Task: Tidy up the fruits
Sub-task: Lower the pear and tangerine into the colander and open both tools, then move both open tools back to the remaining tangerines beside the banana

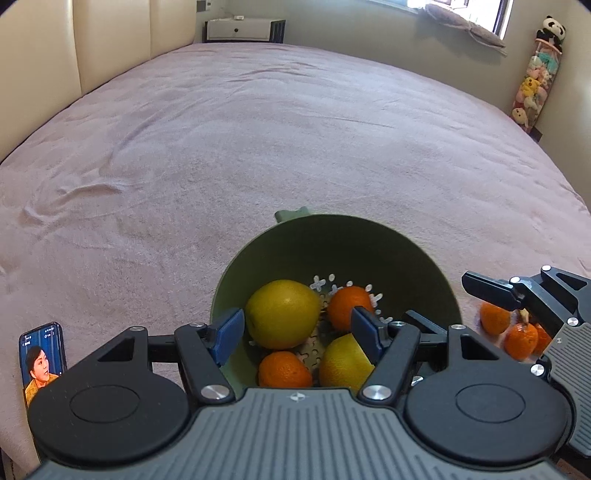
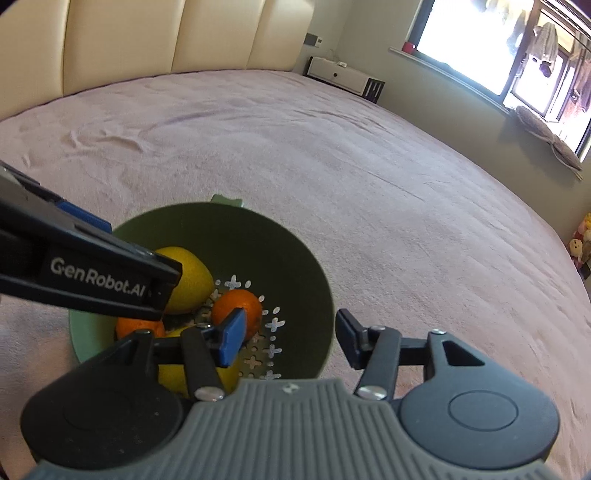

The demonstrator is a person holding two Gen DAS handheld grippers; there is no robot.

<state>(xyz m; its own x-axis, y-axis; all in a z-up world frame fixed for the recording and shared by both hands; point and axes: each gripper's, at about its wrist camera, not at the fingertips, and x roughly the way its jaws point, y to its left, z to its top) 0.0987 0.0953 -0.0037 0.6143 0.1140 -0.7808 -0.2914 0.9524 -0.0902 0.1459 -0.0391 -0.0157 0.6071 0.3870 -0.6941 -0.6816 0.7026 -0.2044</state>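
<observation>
A green colander bowl (image 1: pixel 351 247) (image 2: pixel 258 240) stands on the pink bed cover. It holds two large yellow citrus fruits (image 1: pixel 282 319) (image 1: pixel 343 363) and two tangerines (image 1: pixel 349 306) (image 1: pixel 284 369). My left gripper (image 1: pixel 295 334) hovers over the bowl, open, with nothing pressed by its blue pads (image 1: pixel 225 336). My right gripper (image 2: pixel 291 339) is open over the bowl's right side, empty. In the right wrist view the left gripper (image 2: pixel 136 254) crosses over a yellow fruit (image 2: pixel 192 280) beside a tangerine (image 2: pixel 240 306). Three loose tangerines (image 1: pixel 495 317) lie right of the bowl, partly behind the right gripper (image 1: pixel 491 291).
A phone (image 1: pixel 44 358) with a lit screen lies on the bed cover (image 1: pixel 258 147) at the near left. A padded headboard (image 2: pixel 166 37) is at the far side, a white bedside cabinet (image 1: pixel 240 29) and a window (image 2: pixel 469 37) beyond. Stuffed toys (image 1: pixel 535 85) hang at the right wall.
</observation>
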